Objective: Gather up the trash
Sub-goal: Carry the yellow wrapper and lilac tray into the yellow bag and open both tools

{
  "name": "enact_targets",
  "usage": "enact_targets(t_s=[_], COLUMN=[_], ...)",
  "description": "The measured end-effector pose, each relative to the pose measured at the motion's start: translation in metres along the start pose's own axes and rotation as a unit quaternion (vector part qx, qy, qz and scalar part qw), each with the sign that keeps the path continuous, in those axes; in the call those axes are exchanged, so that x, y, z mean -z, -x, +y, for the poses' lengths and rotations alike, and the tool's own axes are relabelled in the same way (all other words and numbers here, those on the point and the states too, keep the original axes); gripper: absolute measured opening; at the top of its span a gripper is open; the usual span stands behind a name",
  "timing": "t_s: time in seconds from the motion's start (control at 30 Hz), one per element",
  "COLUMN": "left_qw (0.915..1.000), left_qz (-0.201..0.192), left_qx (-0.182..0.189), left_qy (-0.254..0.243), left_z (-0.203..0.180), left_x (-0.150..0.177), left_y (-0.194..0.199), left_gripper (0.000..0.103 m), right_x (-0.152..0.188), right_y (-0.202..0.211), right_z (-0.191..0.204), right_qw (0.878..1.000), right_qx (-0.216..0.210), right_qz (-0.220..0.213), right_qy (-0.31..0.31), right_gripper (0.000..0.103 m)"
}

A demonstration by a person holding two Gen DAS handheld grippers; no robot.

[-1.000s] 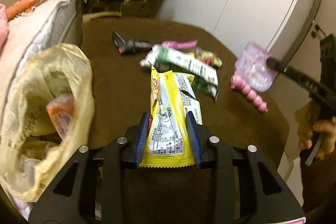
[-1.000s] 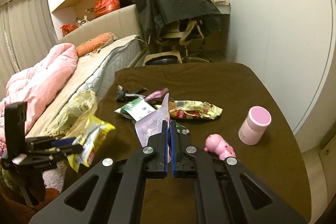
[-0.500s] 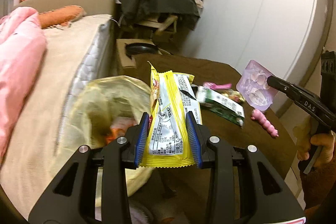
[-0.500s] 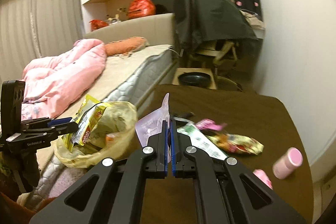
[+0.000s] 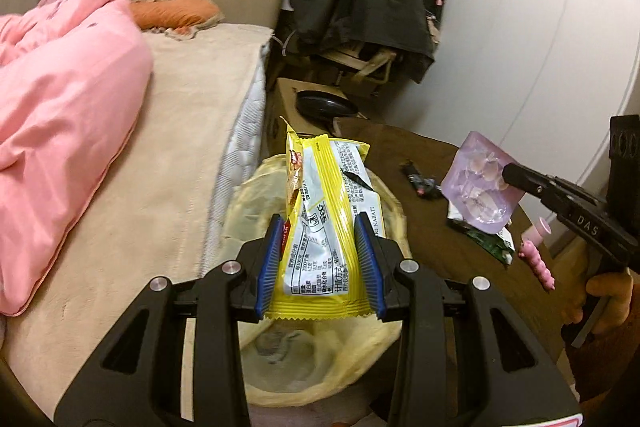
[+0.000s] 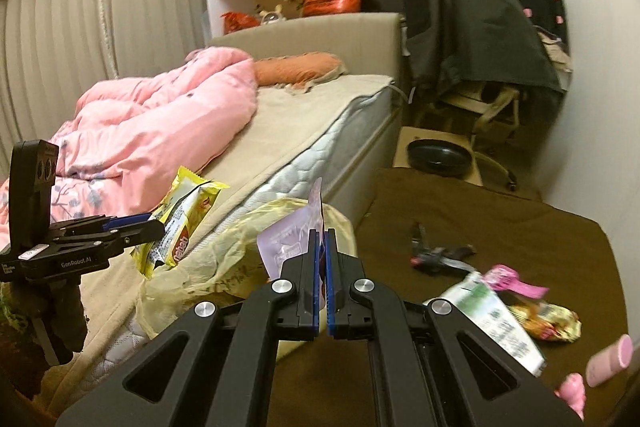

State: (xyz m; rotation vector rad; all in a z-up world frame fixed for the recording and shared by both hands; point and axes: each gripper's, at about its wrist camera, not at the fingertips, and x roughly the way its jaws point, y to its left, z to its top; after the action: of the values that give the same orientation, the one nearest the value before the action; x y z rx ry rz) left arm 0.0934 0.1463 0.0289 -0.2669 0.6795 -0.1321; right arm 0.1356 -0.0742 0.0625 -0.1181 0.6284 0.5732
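Between the bed (image 5: 168,131) and the brown table (image 5: 432,243) sits a yellow trash bag (image 5: 320,359), mouth open and slumped against the mattress edge; the table's left edge runs right beside the bag rim, so room for moving is tight on both sides. Bed side: pink duvet (image 6: 160,119) piled well back from the bag, orange pillow (image 6: 296,67) further up. Beyond the table a chair draped w/ a dark jacket (image 6: 476,23) closes off the far end.

On the table: black clip-like item (image 6: 436,253), green-white packet (image 6: 492,311), gold crumpled wrapper (image 6: 548,319), pink wrapper (image 6: 516,281), pink bottle (image 6: 610,361) lying near the right edge, pink toy (image 5: 536,263) (partly cut off in the right wrist view).

Left gripper (image 5: 320,259) is clamped on a yellow snack wrapper (image 5: 324,215), torn at the top, printed back facing the camera, held directly over the bag mouth. Right gripper (image 6: 322,251) is pinched on a purple blister pack (image 5: 478,193), clear bubbles showing, held in the air above the table's left part, near the bag.
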Motion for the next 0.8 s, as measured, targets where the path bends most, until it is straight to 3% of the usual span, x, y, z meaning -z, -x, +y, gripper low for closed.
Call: enact_targets(t_s=[0.2, 0.47, 0.8], left_qw=[0.9997, 0.9971, 0.995], left_qz=[0.009, 0.057, 0.083], left_qx=[0.002, 0.016, 0.03], left_qy=[0.021, 0.047, 0.047], left_z=[0.021, 0.035, 0.033], left_x=[0.004, 0.017, 0.015], left_y=[-0.008, -0.047, -0.077], left_gripper=[0.035, 0.035, 0.039], right_x=[-0.001, 0.015, 0.033], right_y=[-0.038, -0.089, -0.105], right_z=[0.014, 0.023, 0.008], right_qw=[0.999, 0.997, 0.994], right_qx=[-0.024, -0.033, -0.047], right_qz=[0.027, 0.075, 0.094], right_qy=[0.004, 0.005, -0.015], right_gripper=[0.004, 0.004, 0.004])
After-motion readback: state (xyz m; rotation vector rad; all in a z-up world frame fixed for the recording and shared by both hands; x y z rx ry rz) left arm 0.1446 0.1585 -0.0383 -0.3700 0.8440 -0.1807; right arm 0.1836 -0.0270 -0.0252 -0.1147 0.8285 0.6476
